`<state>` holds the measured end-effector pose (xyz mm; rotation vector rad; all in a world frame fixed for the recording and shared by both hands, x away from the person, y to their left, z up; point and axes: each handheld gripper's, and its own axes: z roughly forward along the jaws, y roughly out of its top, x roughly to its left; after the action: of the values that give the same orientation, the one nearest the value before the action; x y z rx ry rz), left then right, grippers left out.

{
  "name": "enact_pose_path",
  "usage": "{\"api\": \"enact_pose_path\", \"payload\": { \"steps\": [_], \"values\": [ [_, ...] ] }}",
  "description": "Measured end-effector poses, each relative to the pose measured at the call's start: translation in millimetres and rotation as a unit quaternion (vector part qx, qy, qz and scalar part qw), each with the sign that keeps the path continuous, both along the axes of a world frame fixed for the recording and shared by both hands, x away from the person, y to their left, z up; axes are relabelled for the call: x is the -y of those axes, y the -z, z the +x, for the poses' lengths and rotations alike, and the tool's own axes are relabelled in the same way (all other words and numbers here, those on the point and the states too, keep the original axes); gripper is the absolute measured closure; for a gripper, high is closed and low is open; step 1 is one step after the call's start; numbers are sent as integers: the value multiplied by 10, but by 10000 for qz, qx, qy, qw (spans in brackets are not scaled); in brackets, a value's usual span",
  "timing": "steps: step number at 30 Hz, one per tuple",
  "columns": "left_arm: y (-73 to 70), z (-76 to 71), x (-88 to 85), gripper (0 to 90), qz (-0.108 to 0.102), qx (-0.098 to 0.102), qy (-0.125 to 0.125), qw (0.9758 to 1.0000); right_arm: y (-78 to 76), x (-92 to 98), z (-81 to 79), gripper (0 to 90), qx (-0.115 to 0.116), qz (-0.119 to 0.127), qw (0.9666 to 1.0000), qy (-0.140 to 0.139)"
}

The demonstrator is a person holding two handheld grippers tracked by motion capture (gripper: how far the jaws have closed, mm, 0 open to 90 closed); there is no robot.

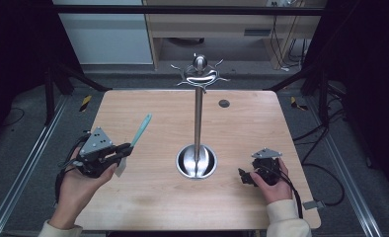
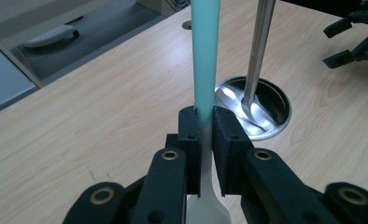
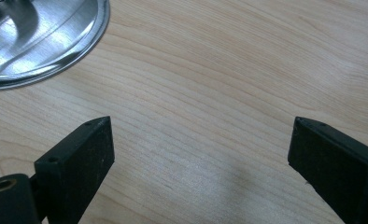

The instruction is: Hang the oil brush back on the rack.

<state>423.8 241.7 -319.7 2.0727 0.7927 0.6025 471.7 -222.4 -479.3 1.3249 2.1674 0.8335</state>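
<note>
**Spatula held, stand waiting**

The left gripper (image 2: 204,126) is pinching a teal spatula (image 2: 205,56) near its pale blade, handle pointing toward the metal stand (image 1: 198,98), possibly for hanging on its hooks. The right gripper (image 3: 198,154) is hovering over the wooden surface (image 3: 229,70), jaws spread, holding nothing.

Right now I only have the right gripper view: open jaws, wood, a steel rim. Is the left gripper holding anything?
Observer: Yes. The left gripper is shut on a teal spatula.
Operator: Which end points up?
Observer: The teal handle rises past the jaws; the white blade sits below them.
Operator: What's the steel rim?
Observer: The round base of a stand whose pole carries hooks on top.
</note>
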Motion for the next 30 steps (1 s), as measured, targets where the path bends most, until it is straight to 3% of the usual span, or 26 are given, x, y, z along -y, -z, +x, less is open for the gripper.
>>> {"api": "enact_pose_path", "payload": {
  "steps": [10, 30],
  "values": [
    [-186, 12, 83, 820, -107, 303, 100, 9994, -3, 7, -2, 77, 20, -3, 10000, 8],
    [-386, -7, 193, 819, -307, 509, 238, 9979, -5, 10, -5, 77, 5, 26, 10000, 35]
  ]
}}
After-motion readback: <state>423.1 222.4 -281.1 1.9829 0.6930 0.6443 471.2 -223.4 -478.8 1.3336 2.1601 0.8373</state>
